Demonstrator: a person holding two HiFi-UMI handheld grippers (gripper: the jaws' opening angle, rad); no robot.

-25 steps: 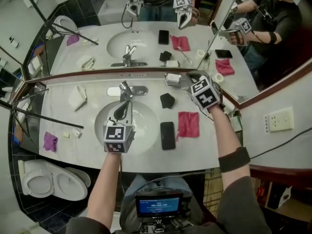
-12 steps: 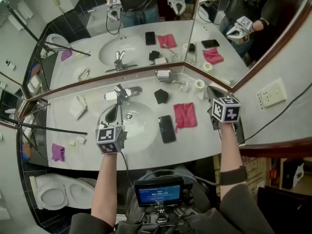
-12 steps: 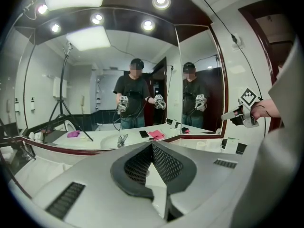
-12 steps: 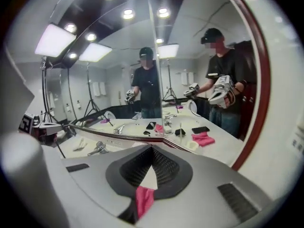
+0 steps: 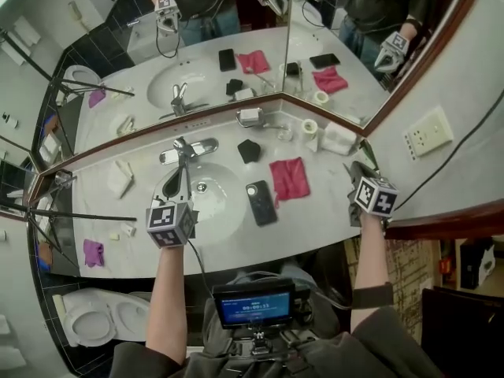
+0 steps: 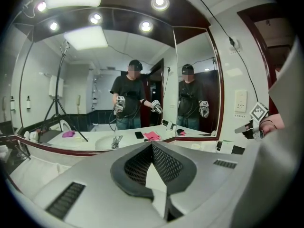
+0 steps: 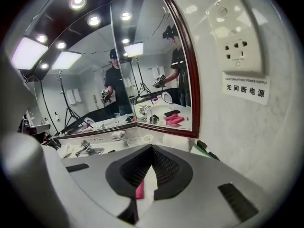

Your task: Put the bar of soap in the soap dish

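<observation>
The soap dish (image 5: 250, 117) is too small to show its contents.

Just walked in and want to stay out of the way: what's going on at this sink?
A person stands at a white marble bathroom counter with a two-jaw gripper in each hand. The left gripper hovers over the round white sink basin; the right gripper is at the counter's right end, by the wall. Both have their jaws shut on nothing. A black phone and a pink cloth lie on the counter between them, untouched.
</observation>
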